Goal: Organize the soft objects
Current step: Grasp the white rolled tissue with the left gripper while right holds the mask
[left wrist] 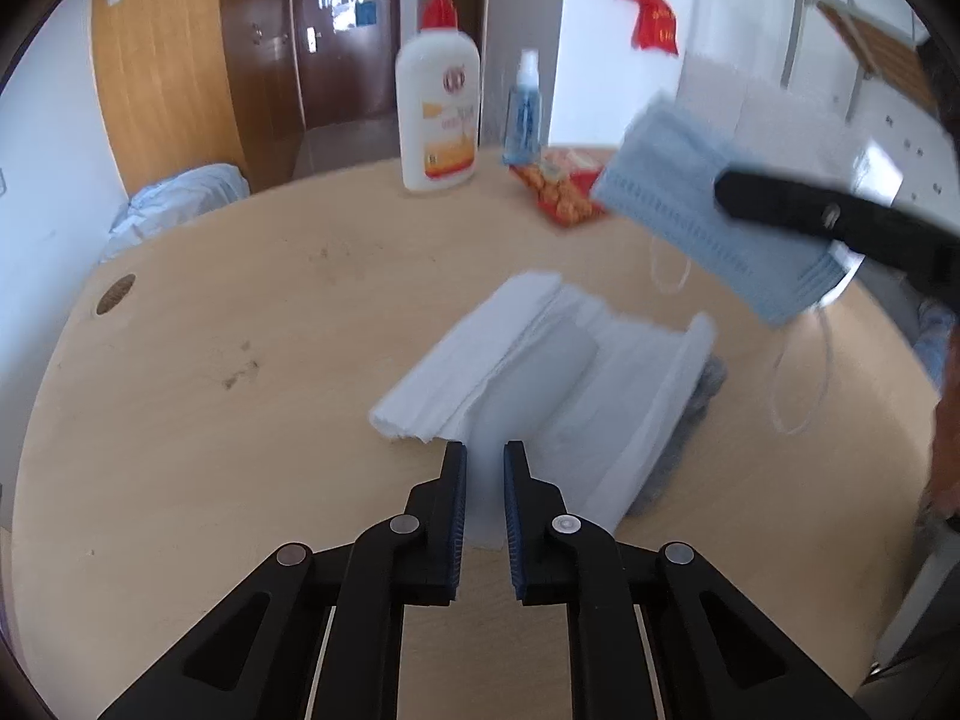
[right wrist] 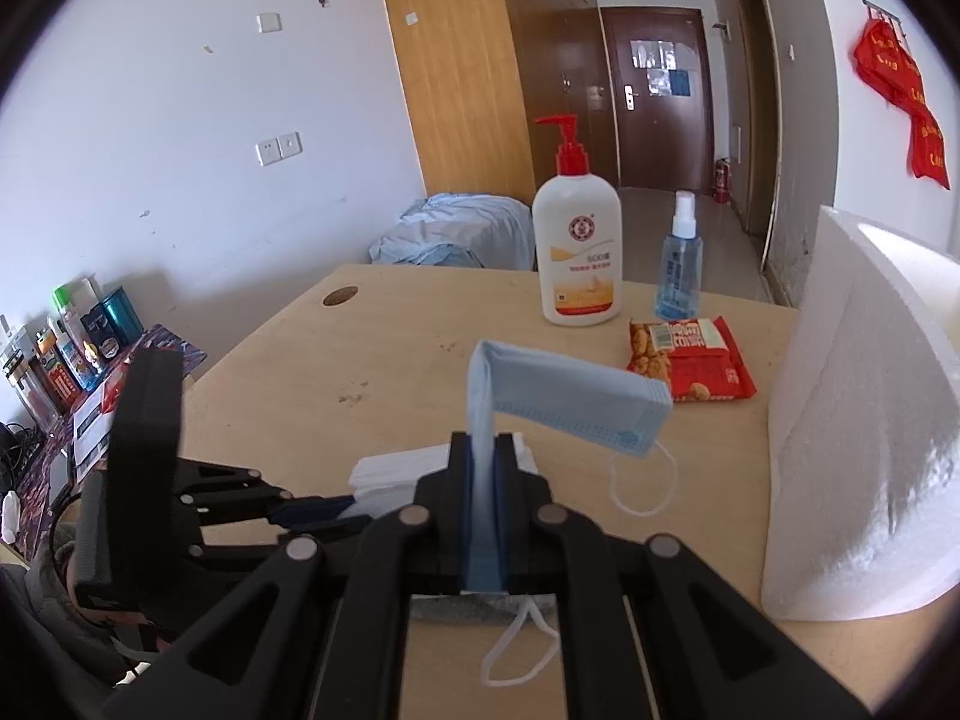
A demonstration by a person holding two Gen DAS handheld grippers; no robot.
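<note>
Through the left wrist camera, we see our left gripper [left wrist: 485, 450] narrowed onto the near edge of the white tissue stack [left wrist: 528, 360] lying on the wooden table [left wrist: 240, 420], while our right gripper [left wrist: 729, 192] holds the blue face mask [left wrist: 690, 204] in the air to the right. Through the right wrist camera, our right gripper [right wrist: 483, 441] is clenched on the mask [right wrist: 570, 396], which droops over the table [right wrist: 390, 360] near the snack packet [right wrist: 690, 357], lotion bottle [right wrist: 579, 252] and spray bottle [right wrist: 681, 258].

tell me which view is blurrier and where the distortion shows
Left wrist view: softer, the blue mask and white tissue stack smeared, the table edge bowed round by the fisheye. Right wrist view: sharp, the lotion bottle label crisp, walls curving at the dark rim.
</note>
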